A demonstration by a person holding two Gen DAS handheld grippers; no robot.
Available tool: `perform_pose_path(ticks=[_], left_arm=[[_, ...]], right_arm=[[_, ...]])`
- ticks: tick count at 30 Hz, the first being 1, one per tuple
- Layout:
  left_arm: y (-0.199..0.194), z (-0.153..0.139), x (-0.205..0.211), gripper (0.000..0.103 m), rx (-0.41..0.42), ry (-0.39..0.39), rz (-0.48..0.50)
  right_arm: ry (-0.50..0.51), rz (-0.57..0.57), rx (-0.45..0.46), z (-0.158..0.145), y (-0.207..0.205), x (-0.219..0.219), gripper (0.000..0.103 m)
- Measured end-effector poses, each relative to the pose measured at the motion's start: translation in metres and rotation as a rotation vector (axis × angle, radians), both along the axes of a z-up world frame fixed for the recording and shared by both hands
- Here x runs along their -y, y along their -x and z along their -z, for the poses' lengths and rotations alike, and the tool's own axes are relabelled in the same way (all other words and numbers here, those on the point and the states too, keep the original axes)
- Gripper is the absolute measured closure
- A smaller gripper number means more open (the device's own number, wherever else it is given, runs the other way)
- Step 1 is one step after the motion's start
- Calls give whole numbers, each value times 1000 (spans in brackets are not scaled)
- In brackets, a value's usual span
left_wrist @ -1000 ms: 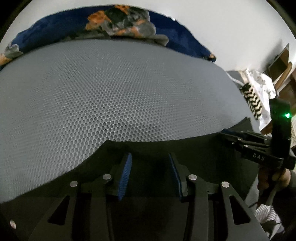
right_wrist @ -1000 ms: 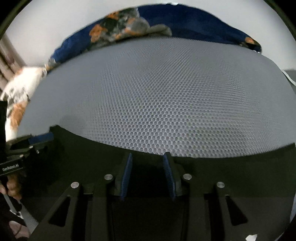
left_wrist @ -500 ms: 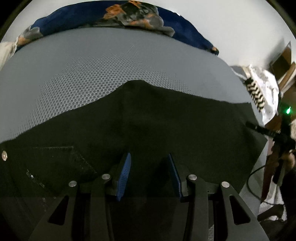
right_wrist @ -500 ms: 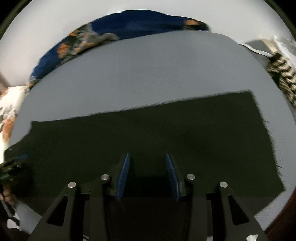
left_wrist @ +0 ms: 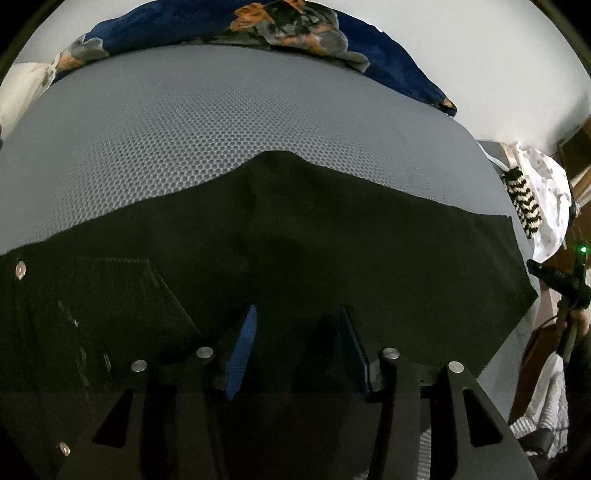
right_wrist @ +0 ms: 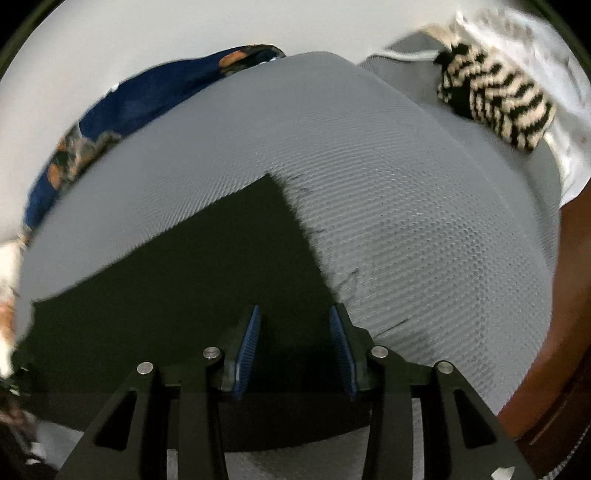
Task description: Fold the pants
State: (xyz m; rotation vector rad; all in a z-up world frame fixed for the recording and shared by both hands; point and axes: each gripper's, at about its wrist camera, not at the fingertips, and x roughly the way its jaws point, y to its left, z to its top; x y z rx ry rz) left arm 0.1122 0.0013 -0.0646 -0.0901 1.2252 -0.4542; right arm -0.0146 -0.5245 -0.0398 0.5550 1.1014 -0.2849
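Note:
Black pants [left_wrist: 314, 251] lie flat on a grey mesh mattress [left_wrist: 221, 122]; a pocket and rivets show at the left. My left gripper [left_wrist: 297, 321] is open and empty, raised over the pants' near part. My right gripper [right_wrist: 295, 321] is open and empty above the frayed leg end of the pants [right_wrist: 207, 266], close to their right edge. The right gripper also shows at the far right of the left wrist view [left_wrist: 554, 277], off the leg end.
A blue and orange patterned blanket [left_wrist: 258, 26] lies along the mattress's far edge by a white wall. A black-and-white striped knit item [right_wrist: 495, 107] and white cloth [left_wrist: 546, 184] sit at the right end. Brown wooden furniture [right_wrist: 554, 332] borders the right side.
Both grippers have drawn back and up from the pants' far edge, so more of the pants shows. The right gripper swung right towards the leg end. Both stayed open.

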Motion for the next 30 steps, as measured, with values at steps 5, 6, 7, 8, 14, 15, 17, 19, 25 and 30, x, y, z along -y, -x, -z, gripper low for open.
perform_pose_path(ticks=[5, 6, 7, 8, 14, 15, 17, 19, 25, 30], left_arm=[[7, 2, 3, 54, -20, -8, -22], [8, 2, 3, 54, -24, -10, -26], [10, 3, 4, 54, -28, -14, -30], [10, 3, 4, 54, -30, -16, -31], [12, 8, 13, 53, -46, -39, -44], [12, 9, 14, 53, -49, -42, -47], [12, 11, 18, 53, -44, -53, -47], [12, 13, 20, 51, -39, -58, -45], [10, 16, 24, 50, -26, -58, -54], [11, 14, 16, 50, -19, -30, -65]], right_arm=[[-314, 1, 44, 20, 3, 44, 65], [-352, 0, 45, 25, 3, 50, 65], [-378, -4, 46, 29, 2, 53, 65], [-403, -10, 45, 33, 2, 58, 65], [-522, -79, 93, 46, -4, 65, 68], [-527, -90, 100, 47, -6, 64, 69], [-541, -119, 111, 50, -13, 58, 74], [-553, -131, 119, 55, -18, 52, 83], [-489, -123, 146, 49, -30, 32, 91], [-461, -76, 187, 21, -28, 15, 93]])
